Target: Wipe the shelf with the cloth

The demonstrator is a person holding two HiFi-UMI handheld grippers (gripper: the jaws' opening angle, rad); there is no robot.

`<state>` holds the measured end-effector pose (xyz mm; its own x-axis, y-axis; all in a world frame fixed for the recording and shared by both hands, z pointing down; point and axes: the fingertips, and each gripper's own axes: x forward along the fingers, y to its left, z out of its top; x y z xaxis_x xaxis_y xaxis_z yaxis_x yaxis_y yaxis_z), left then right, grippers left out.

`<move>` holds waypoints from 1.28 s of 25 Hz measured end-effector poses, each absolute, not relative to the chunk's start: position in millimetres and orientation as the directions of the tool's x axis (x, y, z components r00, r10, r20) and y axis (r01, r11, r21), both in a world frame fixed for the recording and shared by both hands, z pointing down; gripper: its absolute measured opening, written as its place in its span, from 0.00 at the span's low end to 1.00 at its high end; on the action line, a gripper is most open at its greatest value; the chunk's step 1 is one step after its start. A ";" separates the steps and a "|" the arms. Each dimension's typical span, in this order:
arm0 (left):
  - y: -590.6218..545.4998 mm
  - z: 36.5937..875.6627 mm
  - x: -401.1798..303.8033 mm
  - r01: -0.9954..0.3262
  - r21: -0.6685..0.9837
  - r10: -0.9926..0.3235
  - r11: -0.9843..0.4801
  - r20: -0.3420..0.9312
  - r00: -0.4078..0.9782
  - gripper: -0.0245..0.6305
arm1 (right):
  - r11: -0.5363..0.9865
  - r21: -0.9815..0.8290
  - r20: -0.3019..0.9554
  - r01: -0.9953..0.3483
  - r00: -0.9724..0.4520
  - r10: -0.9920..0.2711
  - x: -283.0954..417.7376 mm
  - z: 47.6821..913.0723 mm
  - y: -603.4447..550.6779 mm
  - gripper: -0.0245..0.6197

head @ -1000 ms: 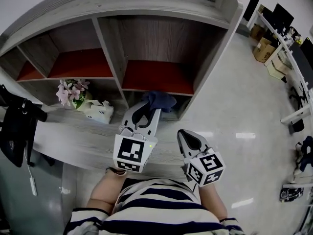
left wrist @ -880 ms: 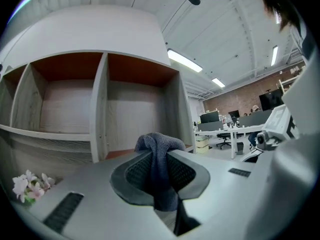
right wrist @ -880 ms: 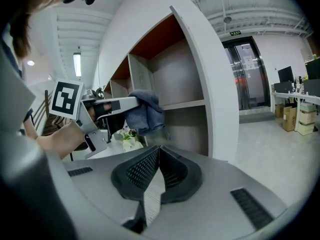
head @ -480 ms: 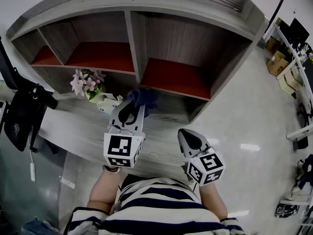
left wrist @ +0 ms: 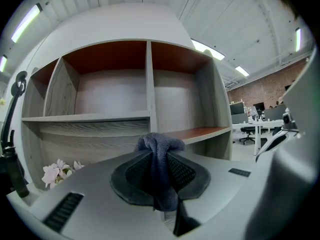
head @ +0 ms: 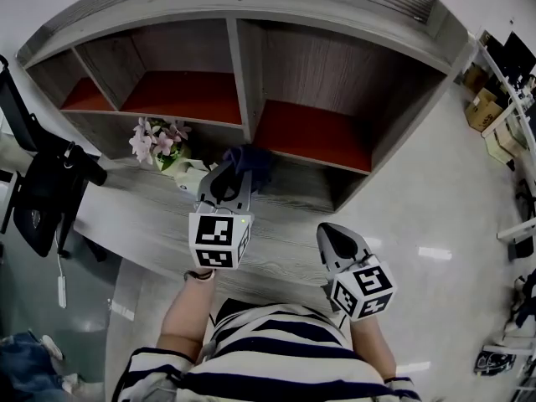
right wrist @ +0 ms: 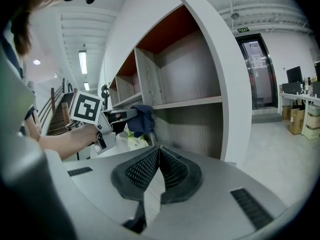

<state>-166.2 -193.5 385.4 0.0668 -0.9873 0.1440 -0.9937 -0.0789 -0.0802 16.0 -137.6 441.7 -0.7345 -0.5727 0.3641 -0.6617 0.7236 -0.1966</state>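
Hanging from the left gripper's (head: pixel 233 174) clamped jaws, the dark blue cloth (head: pixel 249 162) is hovering at the back of the shelf's (head: pixel 276 19) lower grey board (head: pixel 151 224), beneath the central divider (head: pixel 245 74); it has been travelling leftward from the right compartment (head: pixel 314 132) toward the pink flowers (head: pixel 155 141), so wiping is seemingly progressing; the right gripper (head: pixel 339 243) is idling, closed and empty.

You are working in even, fairly bright indoor light that is coming from the ceiling strips (left wrist: pixel 27 22) overhead. The floor (head: pixel 435 252) is throwing back pale patches of glare in your head view. All three lenses are bending the shelf (head: pixel 251 19) into a curve and darkening the corners (strongest in both gripper views). Close to the lens, the cloth (left wrist: pixel 160 174) is blurring slightly.
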 end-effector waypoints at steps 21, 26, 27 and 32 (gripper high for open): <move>-199.1 494.4 -164.9 -0.994 -0.048 -0.946 -0.103 0.314 0.083 0.13 | 0.671 -0.211 0.395 -0.711 -0.690 -0.607 36.9 455.1 -141.3 0.08; -201.5 519.9 -164.4 -0.993 -0.041 -0.929 -0.112 0.358 0.090 0.13 | 0.670 -0.217 0.406 -0.710 -0.690 -0.600 36.5 459.3 -141.7 0.08; -201.6 523.9 -164.4 -0.993 -0.042 -0.926 -0.114 0.366 0.091 0.13 | 0.669 -0.217 0.408 -0.711 -0.689 -0.599 36.7 459.6 -141.7 0.08; -201.9 544.6 -163.4 -0.992 -0.042 -0.909 -0.121 0.406 0.093 0.13 | 0.664 -0.215 0.414 -0.716 -0.683 -0.602 38.1 461.1 -142.5 0.08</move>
